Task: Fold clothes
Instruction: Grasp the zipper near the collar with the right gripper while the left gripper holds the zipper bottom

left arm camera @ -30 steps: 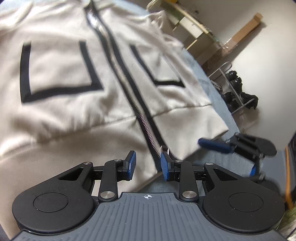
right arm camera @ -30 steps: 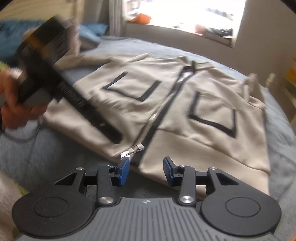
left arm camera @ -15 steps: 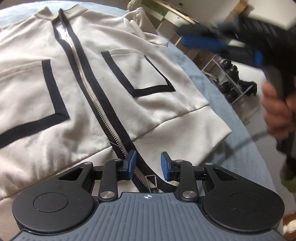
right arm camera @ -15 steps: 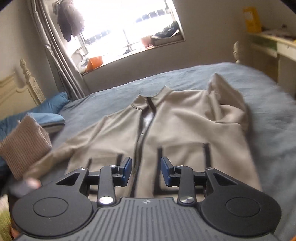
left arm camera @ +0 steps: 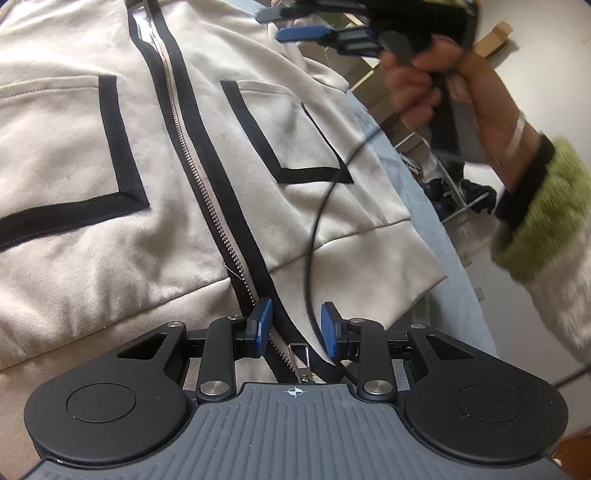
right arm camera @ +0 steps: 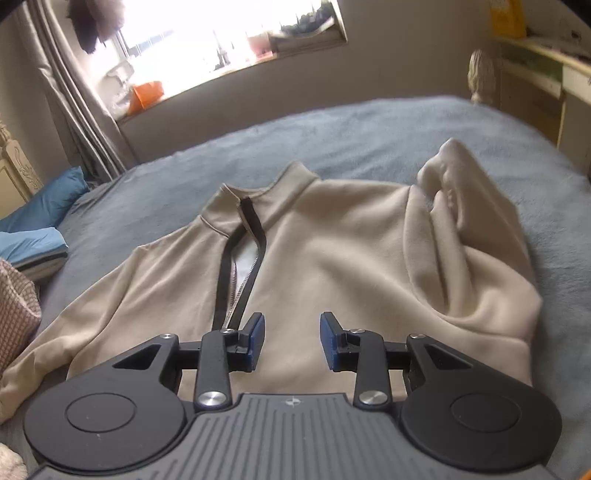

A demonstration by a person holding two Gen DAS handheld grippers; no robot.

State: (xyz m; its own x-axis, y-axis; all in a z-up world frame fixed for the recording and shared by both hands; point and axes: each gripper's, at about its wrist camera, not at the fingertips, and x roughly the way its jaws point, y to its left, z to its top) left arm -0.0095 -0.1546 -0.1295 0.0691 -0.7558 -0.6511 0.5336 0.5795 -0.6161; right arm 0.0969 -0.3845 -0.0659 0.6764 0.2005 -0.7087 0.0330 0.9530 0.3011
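A cream zip-up jacket (left arm camera: 92, 240) with black trim and two outlined pockets lies front up on a grey-blue bed (left arm camera: 424, 206). My left gripper (left arm camera: 295, 325) hovers over the bottom hem, open, with the zipper's black band and its metal pull (left arm camera: 300, 356) under the gap. In the left wrist view a hand (left arm camera: 436, 81) holds my right gripper (left arm camera: 280, 24) high over the jacket's far side. The right wrist view shows the right gripper (right arm camera: 291, 332) open above the chest of the jacket (right arm camera: 351, 240), below the collar (right arm camera: 273, 188). A sleeve (right arm camera: 469, 229) lies bunched at the right.
A black cable (left arm camera: 314, 221) hangs from the right gripper across the jacket. Blue pillows (right arm camera: 40, 206) and a knitted bundle (right arm camera: 14, 306) sit at the bed's left. A window sill (right arm camera: 221, 62) is beyond the bed, a desk (right arm camera: 535, 74) at the right, a shoe rack (left arm camera: 454, 184) beside the bed.
My right gripper swung from beside the hem up to over the jacket's chest, now facing the collar. The left gripper shifted slightly, so the zipper band now lies between its jaws.
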